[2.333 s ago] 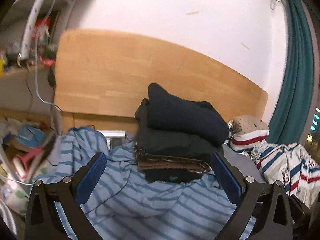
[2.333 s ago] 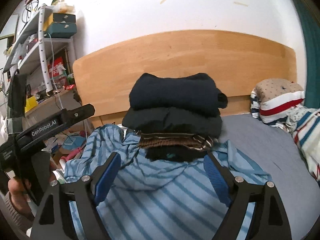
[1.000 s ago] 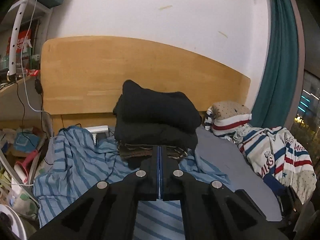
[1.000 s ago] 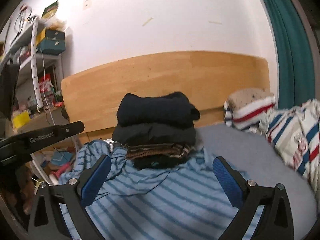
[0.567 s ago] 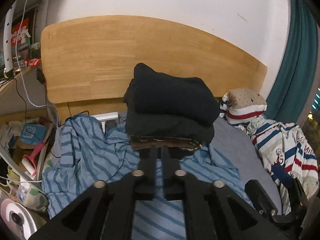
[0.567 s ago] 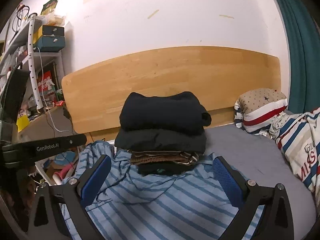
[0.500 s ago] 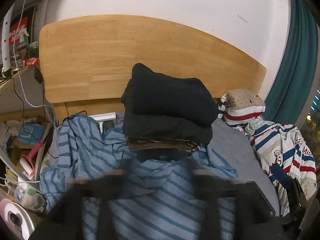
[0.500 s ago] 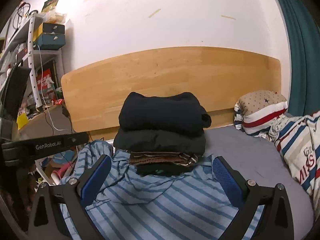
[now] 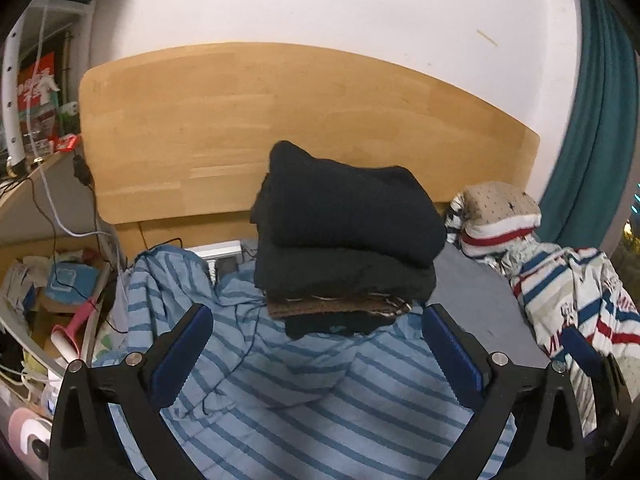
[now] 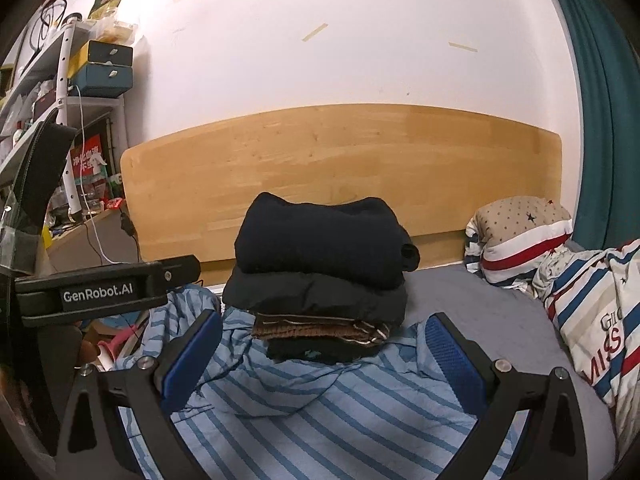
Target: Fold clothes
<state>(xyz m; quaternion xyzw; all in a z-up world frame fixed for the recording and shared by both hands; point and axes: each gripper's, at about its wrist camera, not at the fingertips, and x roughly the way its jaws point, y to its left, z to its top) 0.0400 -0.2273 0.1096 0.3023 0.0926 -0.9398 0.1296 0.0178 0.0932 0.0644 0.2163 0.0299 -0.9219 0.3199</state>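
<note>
A light-blue striped shirt (image 9: 320,392) lies spread and rumpled on the bed, right under both grippers (image 10: 320,412). Behind it stands a stack of folded dark clothes (image 9: 344,240), a navy knit on top (image 10: 320,248). My left gripper (image 9: 316,316) hangs above the shirt with its jaws opening, wide apart, blue pads bare and nothing between them. My right gripper (image 10: 324,322) is open too, above the shirt just in front of the stack. The black housing of the left device (image 10: 100,292) shows at the left of the right wrist view.
A wooden headboard (image 9: 280,120) backs the bed. A starred pillow (image 10: 524,232) and striped bedding (image 10: 600,320) lie at the right, beside a teal curtain (image 9: 600,120). Shelves (image 10: 80,100), cables and floor clutter (image 9: 60,288) crowd the left. Grey mattress (image 10: 480,304) shows at right.
The left gripper's jaws, shut a second ago, have swung wide apart over the shirt. The right gripper has stayed open. Shirt and stack lie as before.
</note>
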